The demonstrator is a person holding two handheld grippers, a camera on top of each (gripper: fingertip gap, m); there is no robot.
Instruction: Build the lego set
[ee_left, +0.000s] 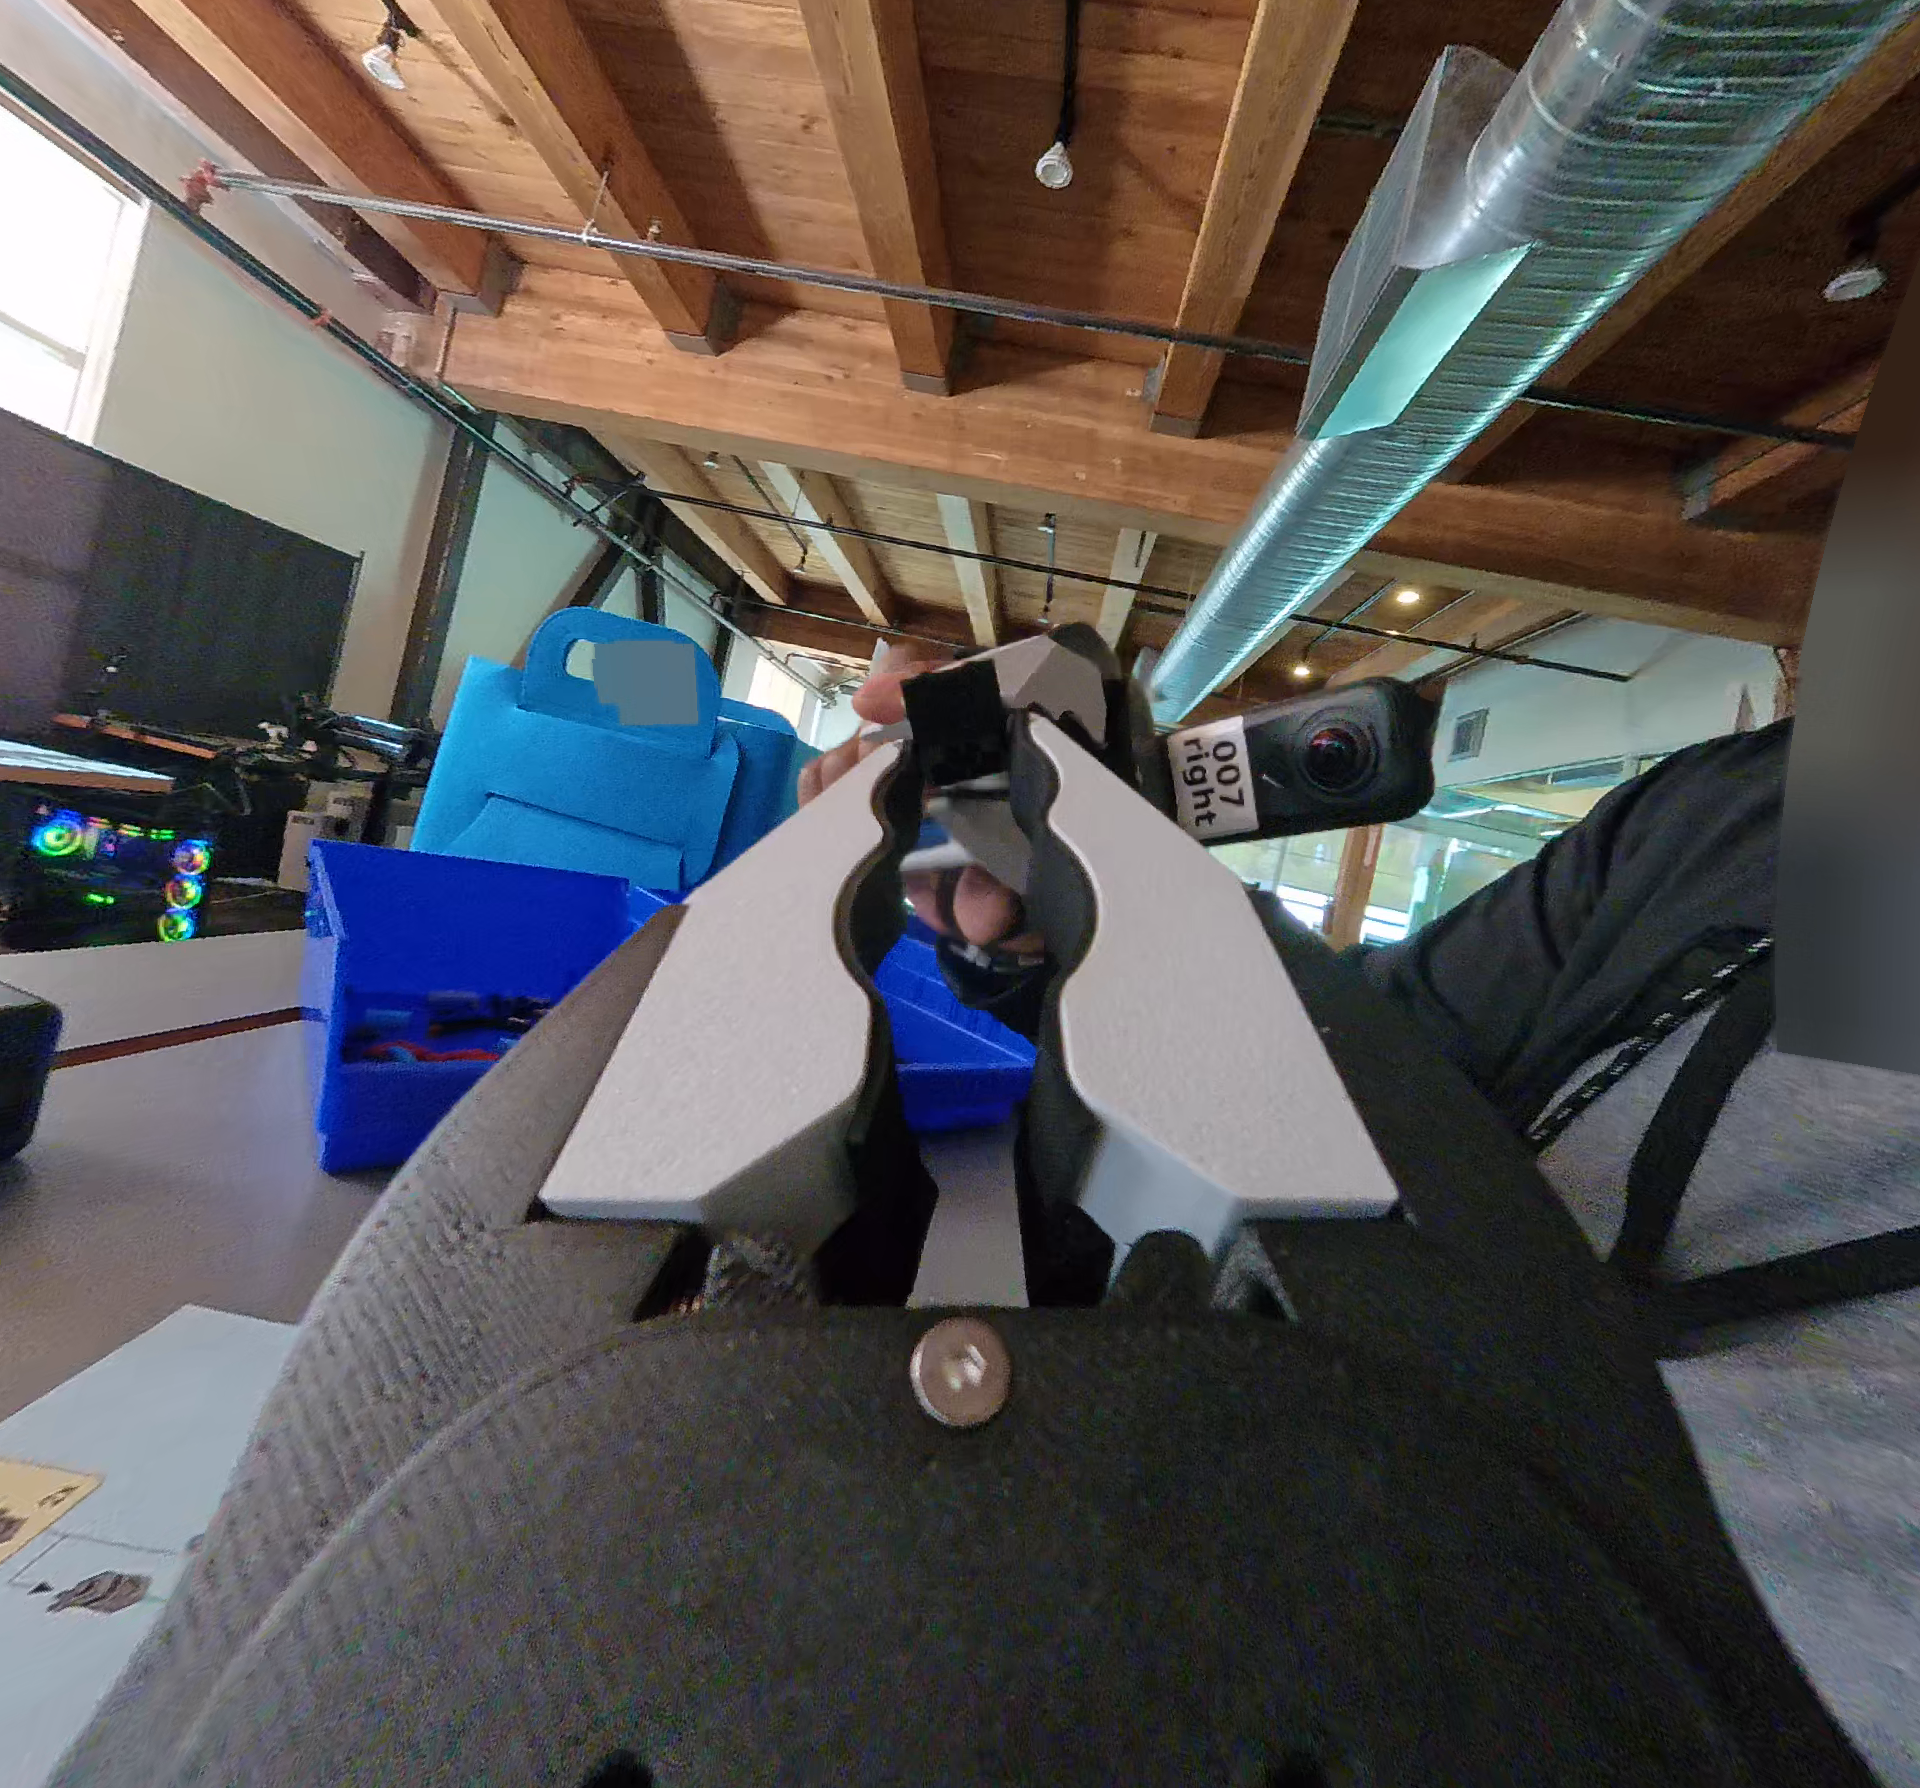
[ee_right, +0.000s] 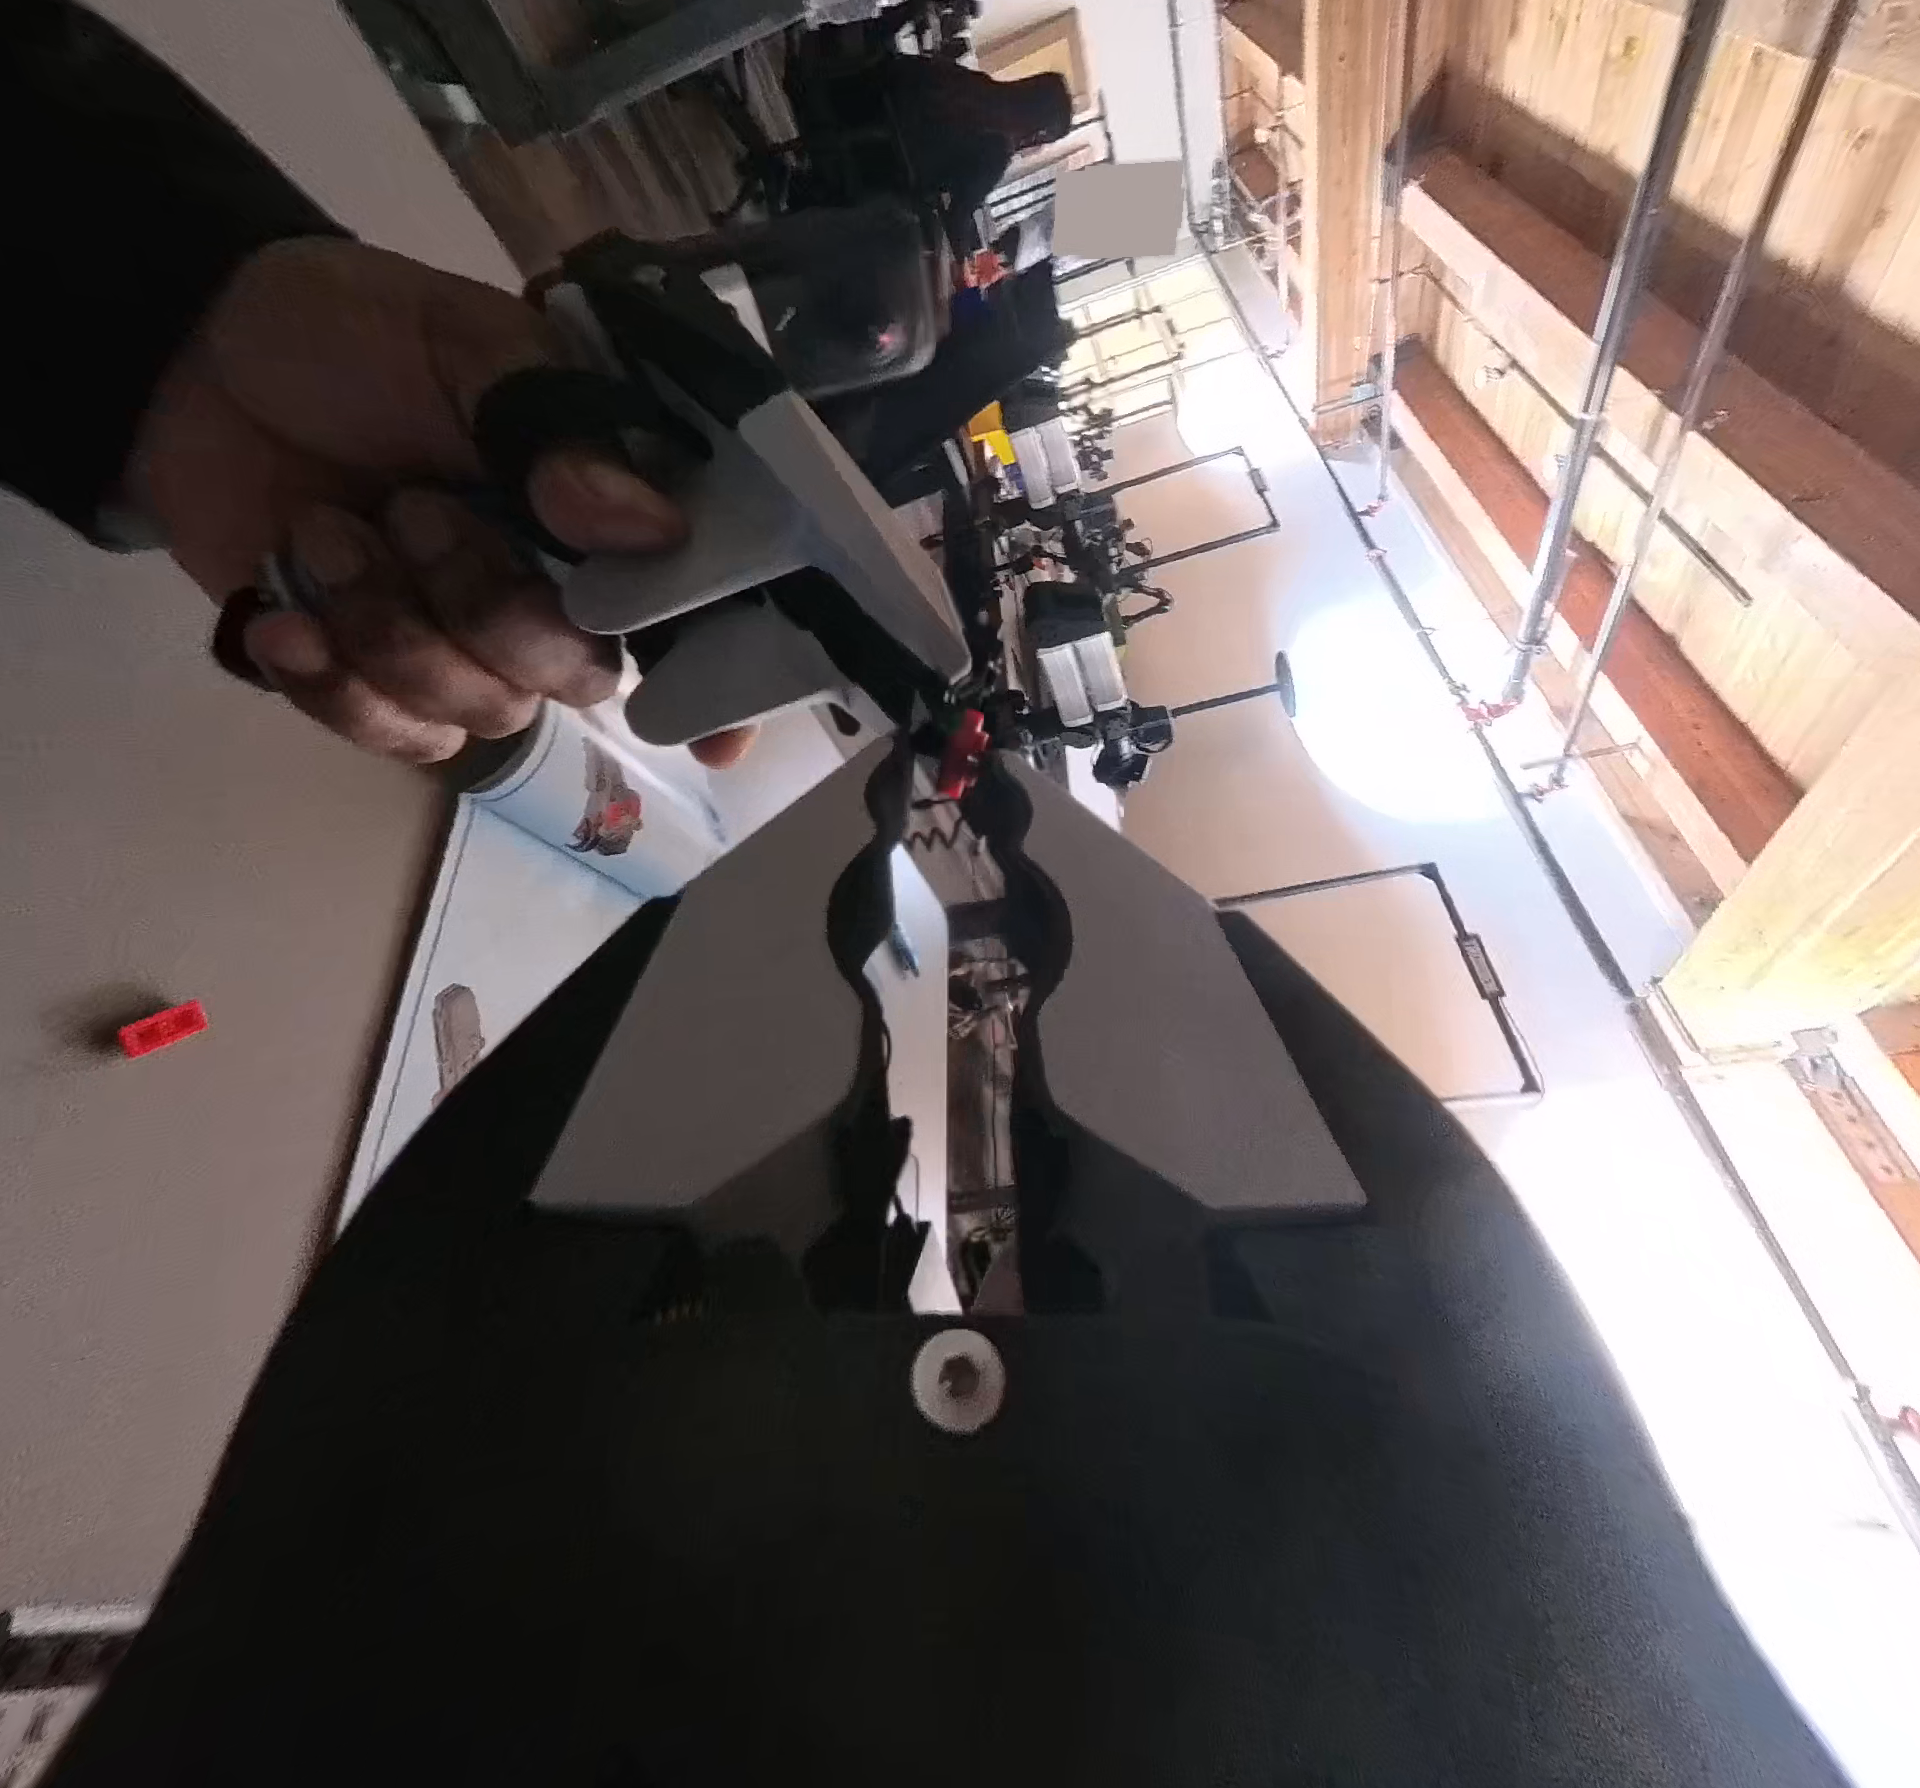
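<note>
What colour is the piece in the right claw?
Red piece, pinched at the right claw tips; clearest in the right wrist view.

Two tongs; two red bricks; one blue bin.

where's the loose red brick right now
In the right wrist view, the loose red brick lies alone on the white table, at the picture's left edge, apart from both grippers.

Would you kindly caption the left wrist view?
Left gripper pinches a black lego piece before blue bins.
</note>
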